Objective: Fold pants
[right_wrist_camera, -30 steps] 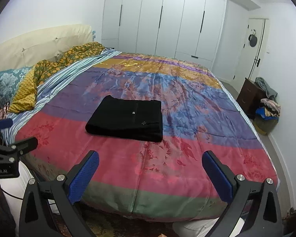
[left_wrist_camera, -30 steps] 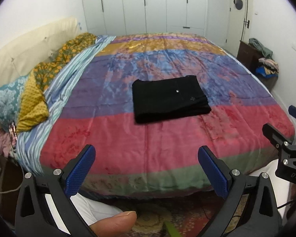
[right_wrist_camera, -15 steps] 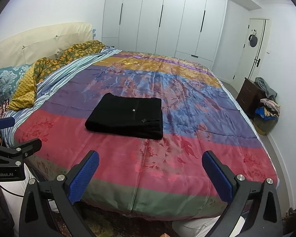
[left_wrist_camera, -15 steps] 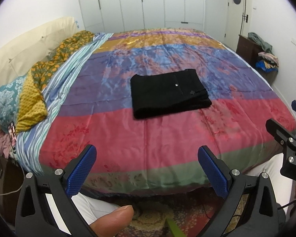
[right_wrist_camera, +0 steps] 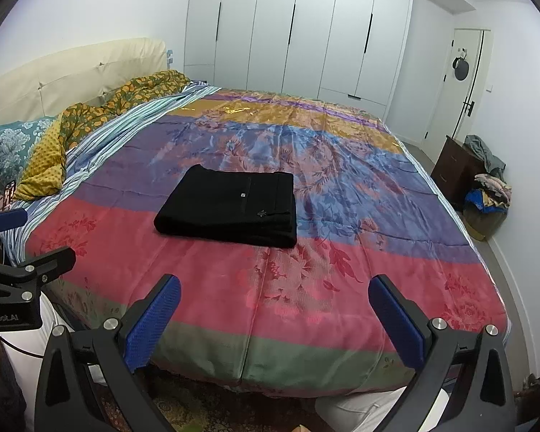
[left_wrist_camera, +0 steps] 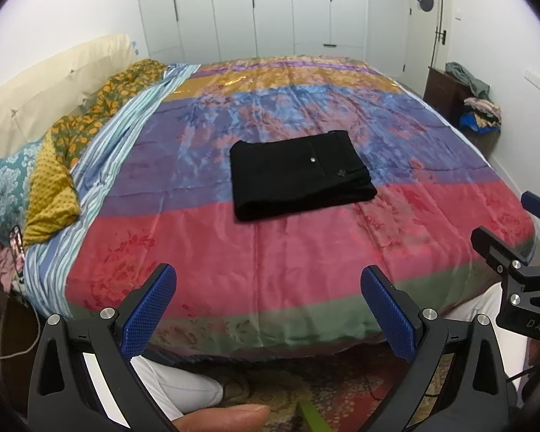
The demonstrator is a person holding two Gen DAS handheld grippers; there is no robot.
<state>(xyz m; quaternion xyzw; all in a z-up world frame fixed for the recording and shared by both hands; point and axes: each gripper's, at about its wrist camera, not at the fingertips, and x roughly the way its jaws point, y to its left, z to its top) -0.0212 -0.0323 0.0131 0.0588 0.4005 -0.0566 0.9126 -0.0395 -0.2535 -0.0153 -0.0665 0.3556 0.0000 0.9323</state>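
Jaws on both the left gripper (left_wrist_camera: 268, 309) and the right gripper (right_wrist_camera: 275, 318) stand spread wide, holding nothing, at the foot of the bed. Black pants (left_wrist_camera: 300, 174) lie folded into a neat rectangle on the striped bedspread (left_wrist_camera: 306, 252), well apart from both grippers. Pillows (left_wrist_camera: 50, 187) sit left.

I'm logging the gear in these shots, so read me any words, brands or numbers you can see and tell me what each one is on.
"DAS": on the black body of the right claw, seen from the left wrist.
"enRobot.AI": on the body of the left claw, cut off by the picture's left edge.
Folded black pants: a small emblem, no letters readable.
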